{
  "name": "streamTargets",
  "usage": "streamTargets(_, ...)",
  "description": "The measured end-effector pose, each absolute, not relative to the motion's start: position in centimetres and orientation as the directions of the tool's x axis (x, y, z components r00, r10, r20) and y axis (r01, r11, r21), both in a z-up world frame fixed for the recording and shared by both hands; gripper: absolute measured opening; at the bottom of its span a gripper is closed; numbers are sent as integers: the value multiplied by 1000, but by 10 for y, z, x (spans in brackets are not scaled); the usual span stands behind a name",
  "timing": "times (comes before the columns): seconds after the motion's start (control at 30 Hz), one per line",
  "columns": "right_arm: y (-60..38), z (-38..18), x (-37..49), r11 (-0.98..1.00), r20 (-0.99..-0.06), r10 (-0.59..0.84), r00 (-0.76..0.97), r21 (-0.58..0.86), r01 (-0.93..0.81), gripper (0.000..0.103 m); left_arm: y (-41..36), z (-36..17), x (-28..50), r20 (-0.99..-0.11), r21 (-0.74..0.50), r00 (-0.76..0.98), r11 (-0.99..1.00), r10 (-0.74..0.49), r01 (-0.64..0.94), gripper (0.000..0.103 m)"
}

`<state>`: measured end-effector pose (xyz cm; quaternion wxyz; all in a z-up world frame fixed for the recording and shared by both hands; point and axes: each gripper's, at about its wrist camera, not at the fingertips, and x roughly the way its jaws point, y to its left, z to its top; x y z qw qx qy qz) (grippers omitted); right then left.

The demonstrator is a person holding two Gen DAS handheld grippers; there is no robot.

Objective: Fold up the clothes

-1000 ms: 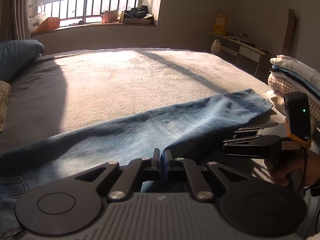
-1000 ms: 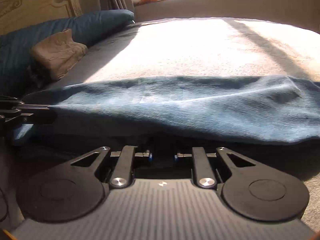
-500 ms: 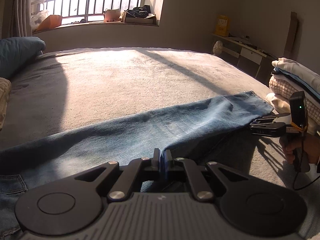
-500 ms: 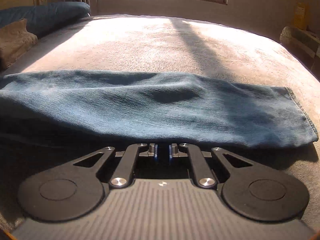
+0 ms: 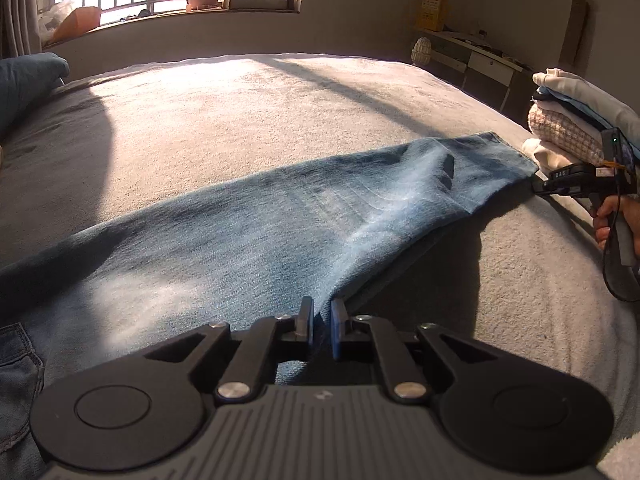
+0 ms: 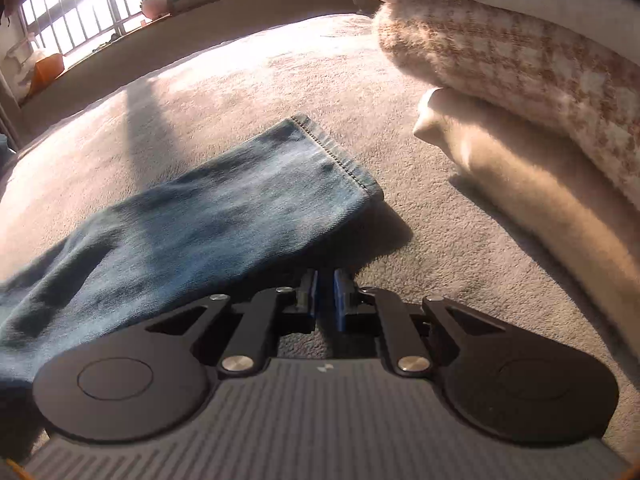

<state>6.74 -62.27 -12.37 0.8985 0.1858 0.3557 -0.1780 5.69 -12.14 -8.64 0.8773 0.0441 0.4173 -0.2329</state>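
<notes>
A pair of blue jeans (image 5: 304, 224) lies stretched across a bed (image 5: 248, 112) covered in a pale fuzzy blanket. The left tongs (image 5: 320, 322) sit at the near edge of the denim; their jaws are opening, with a raised ridge of the fabric running in between them, and it is hard to tell whether the pads still press on it.

The right tongs (image 6: 325, 294) are at the hem end of the leg (image 6: 332, 156), just off its near corner. Their jaws are opening a little too, and only blanket shows in the narrow gap — no cloth.

Just to the right of the right tongs, close beside the hem, stands a stack of folded clothes (image 6: 520, 64) — a white fluffy piece at the bottom, a checked knit above it, more white on top. It crowds that side of the bed.

The left view shows what the right cannot: the right tongs from outside (image 5: 538, 188), a hand (image 5: 610, 220) on their grip with a cable hanging down, a blue layer in the stack, a desk (image 5: 476, 56) against the far wall, a blue pillow (image 5: 28, 80) far left, and the window sill (image 5: 180, 20) with clutter. The right view alone shows the stitched hem up close.
</notes>
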Motion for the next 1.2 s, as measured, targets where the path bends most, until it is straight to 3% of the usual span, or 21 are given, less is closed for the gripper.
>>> streamTargets(0.07,-632,-118,58,819,-696,-177,695,287,496,21,-126,-93,53,-774,-110,515,879,-369,465,28)
streamTargets(0.2,-649,-117,46,678,-646,-127,752,497,542,27,-134,-92,43,-775,-83,507,856,-376,510,50)
streamTargets(0.33,-653,-124,59,615,-640,-120,759,553,563,34,-141,-90,37,-784,-72,496,848,-374,525,55)
streamTargets(0.43,-654,-128,75,633,-659,-151,737,508,584,33,-142,-89,33,-786,-68,494,845,-373,530,55)
streamTargets(0.5,-653,-127,83,664,-654,-180,735,470,581,28,-141,-88,32,-786,-64,497,847,-369,527,55)
streamTargets(0.57,-651,-124,90,699,-642,-218,735,423,576,14,-141,-88,33,-786,-60,501,851,-363,522,55)
streamTargets(0.73,-647,-119,105,759,-615,-278,738,330,561,6,-139,-91,36,-790,-61,500,857,-355,512,55)
streamTargets(0.93,-646,-126,116,784,-637,-318,703,241,573,7,-138,-94,37,-795,-63,493,856,-354,514,56)
streamTargets(1.0,-643,-125,116,795,-640,-338,690,199,573,11,-138,-94,38,-796,-68,489,855,-357,514,56)
streamTargets(1.07,-638,-122,114,797,-639,-375,671,147,585,25,-138,-95,38,-797,-73,484,854,-361,516,57)
streamTargets(1.2,-616,-108,99,818,-594,-423,684,74,570,26,-138,-96,38,-799,-84,474,849,-370,521,58)
